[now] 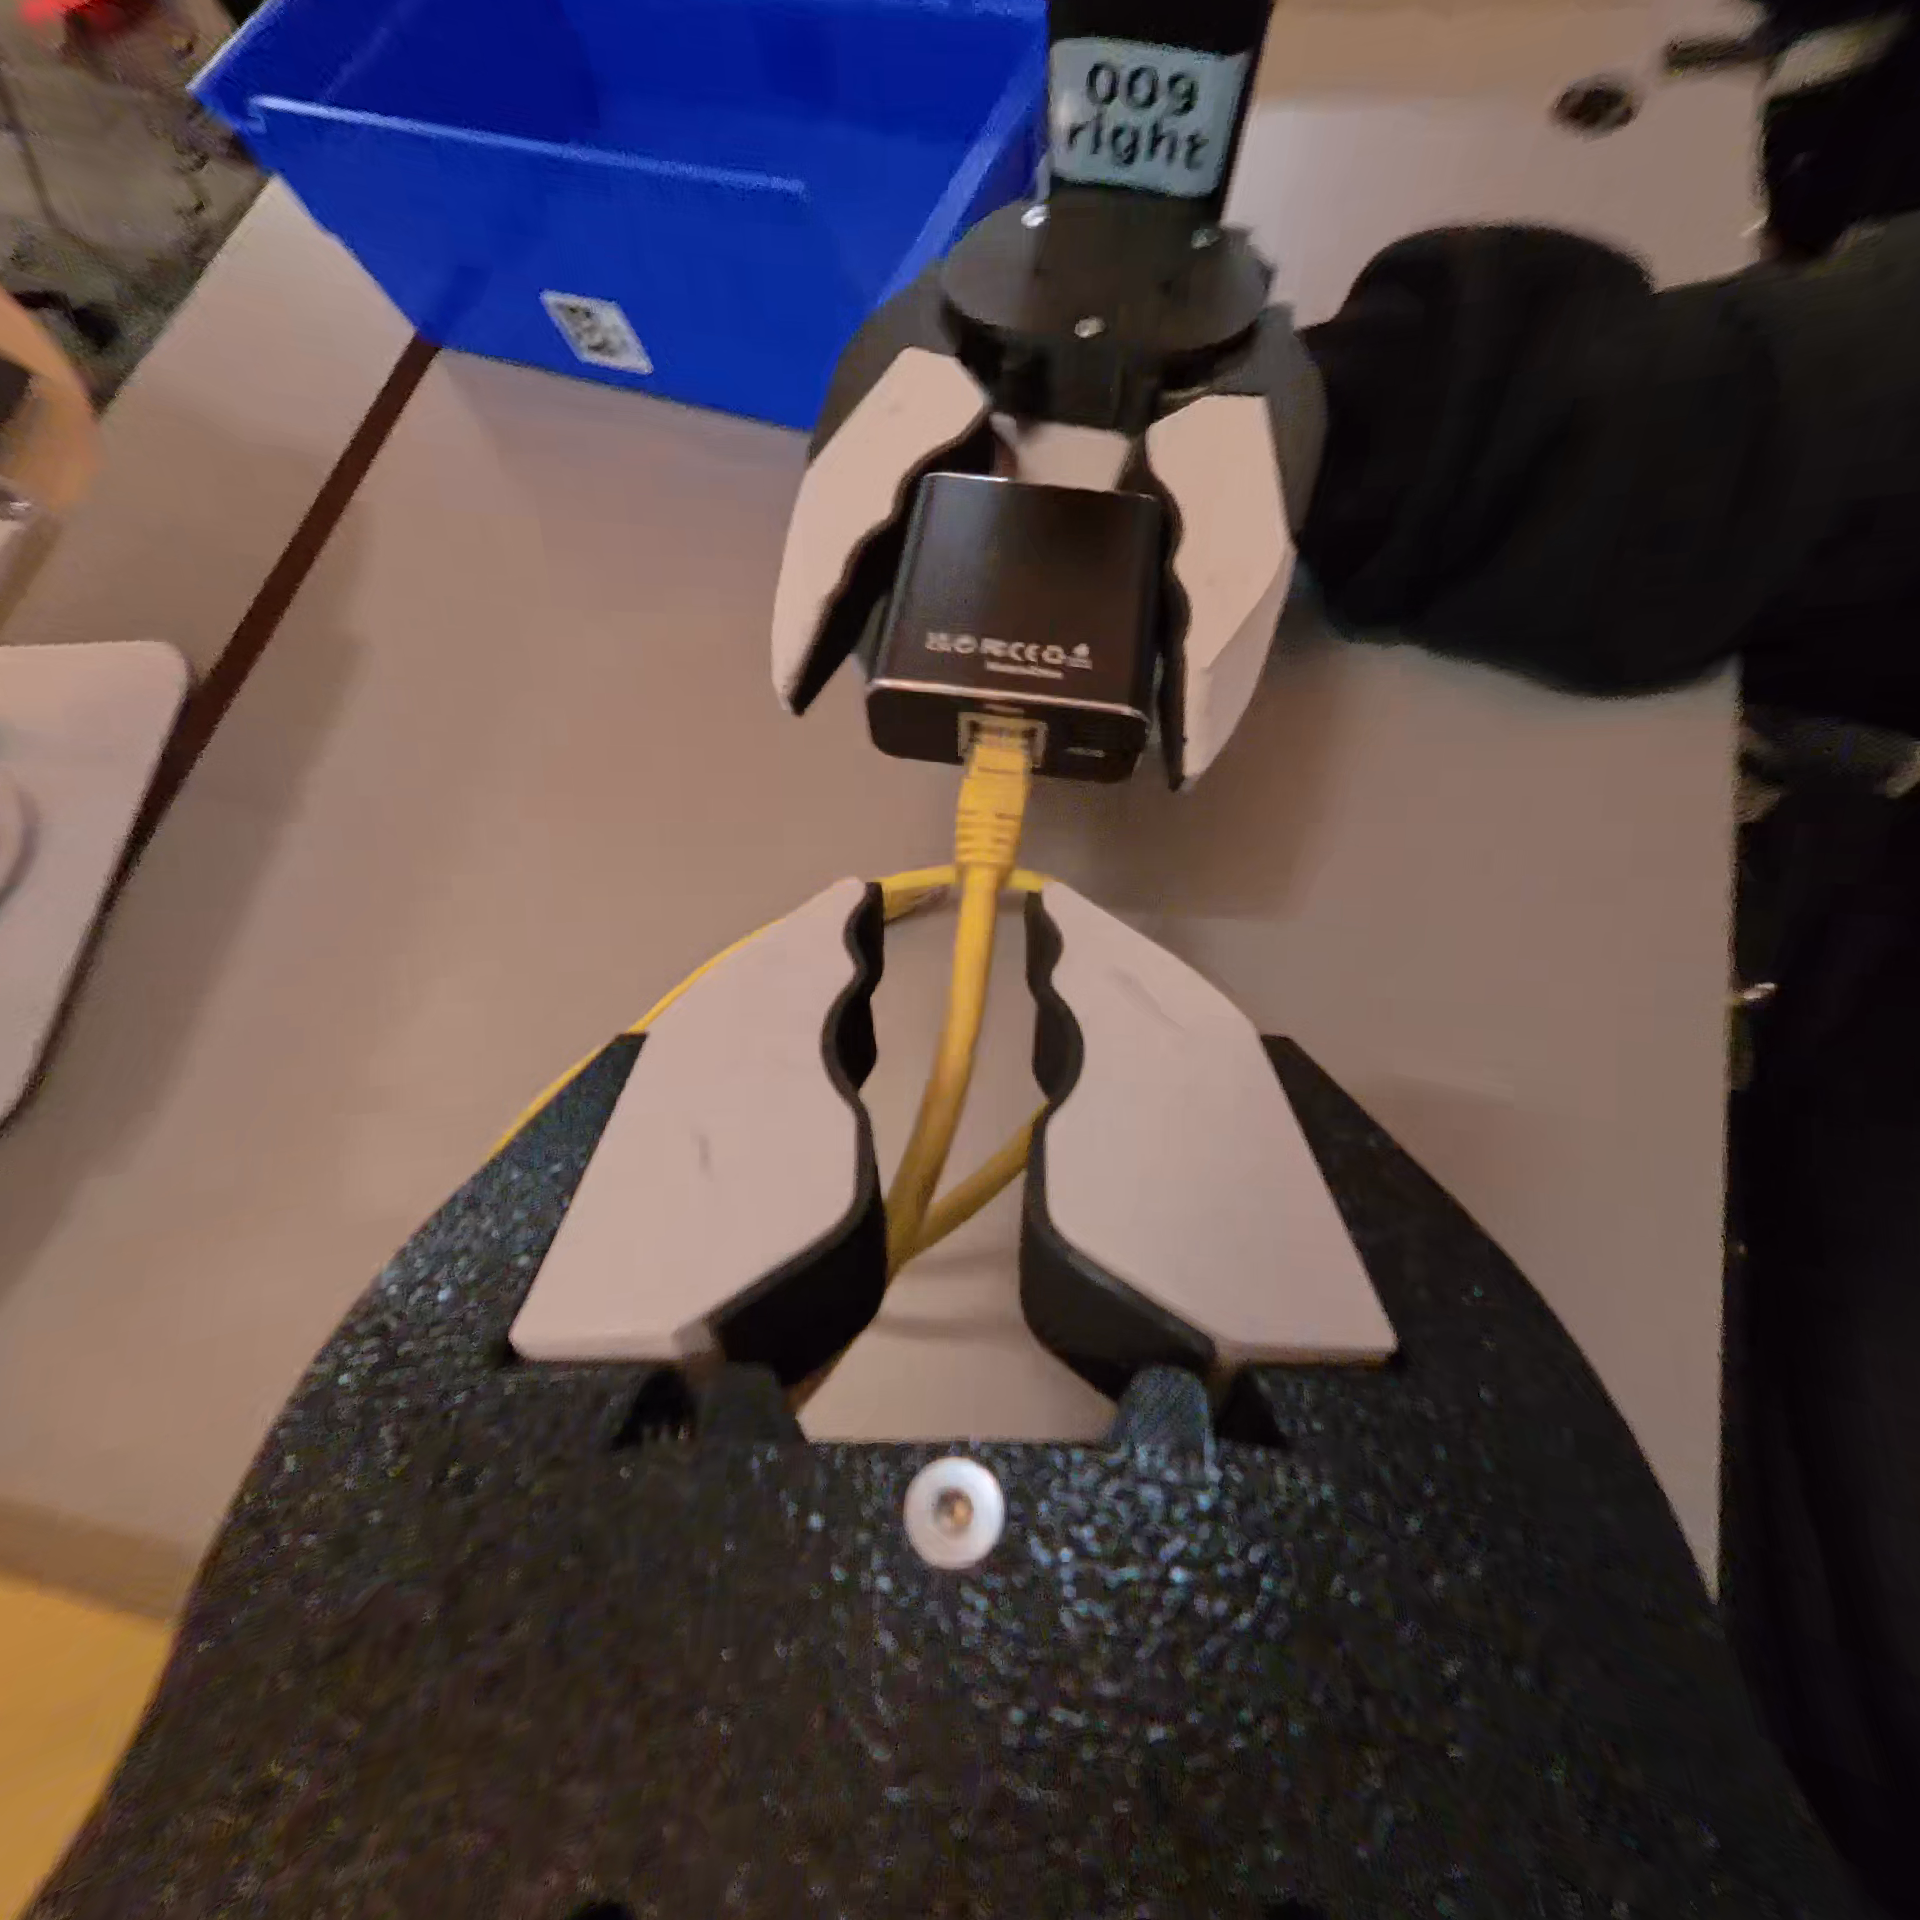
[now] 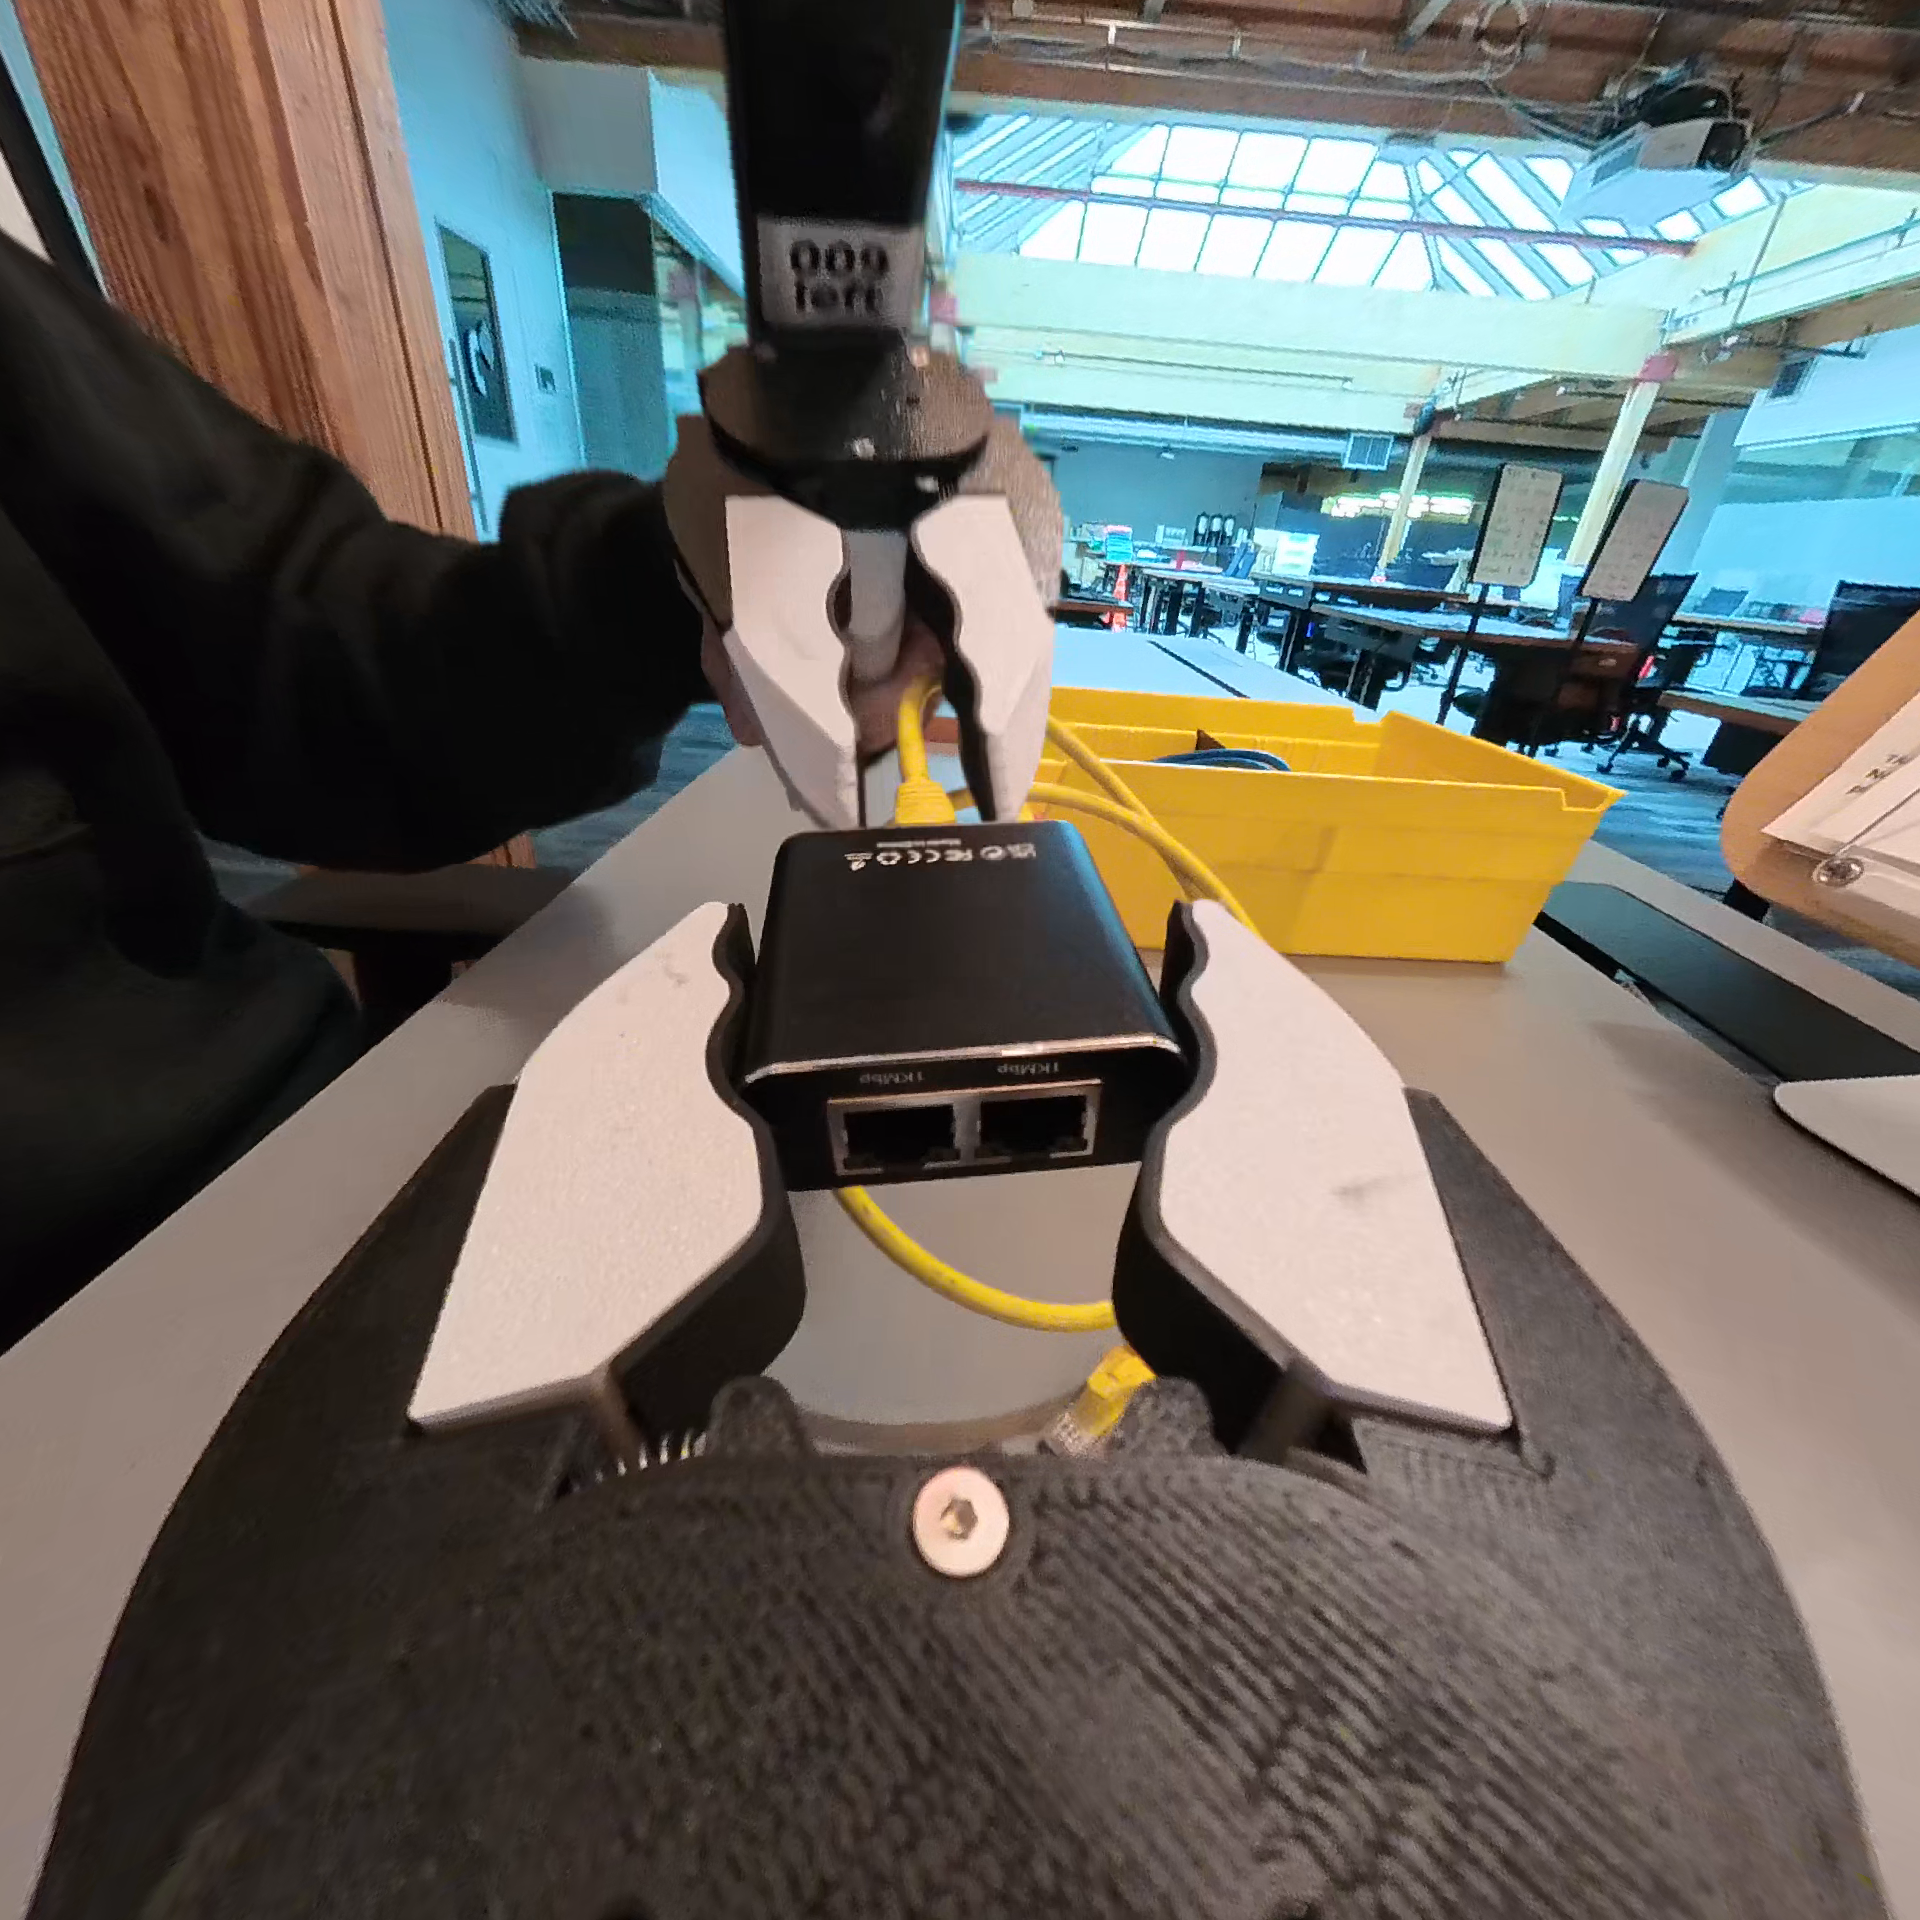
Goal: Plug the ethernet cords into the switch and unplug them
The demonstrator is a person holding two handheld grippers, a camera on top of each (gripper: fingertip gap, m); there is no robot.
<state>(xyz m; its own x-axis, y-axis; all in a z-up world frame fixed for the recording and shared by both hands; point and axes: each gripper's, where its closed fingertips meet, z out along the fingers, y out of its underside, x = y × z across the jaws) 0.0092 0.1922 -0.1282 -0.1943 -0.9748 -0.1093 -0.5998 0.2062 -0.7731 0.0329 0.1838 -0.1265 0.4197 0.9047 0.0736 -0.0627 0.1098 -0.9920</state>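
My right gripper is shut on a small black switch and holds it above the grey table. Two ports facing the right wrist camera are empty. On the switch's far side a yellow ethernet plug sits in a port. Its yellow cord runs back between the fingers of my left gripper, which is open around the cord just behind the plug. The right gripper also shows in the left wrist view, clamping the switch. The cord's other plug lies loose under the right gripper.
A blue bin stands on the table beyond the switch in the left wrist view. A yellow bin with cords inside stands behind the left gripper in the right wrist view. A person's black sleeves hold both grippers.
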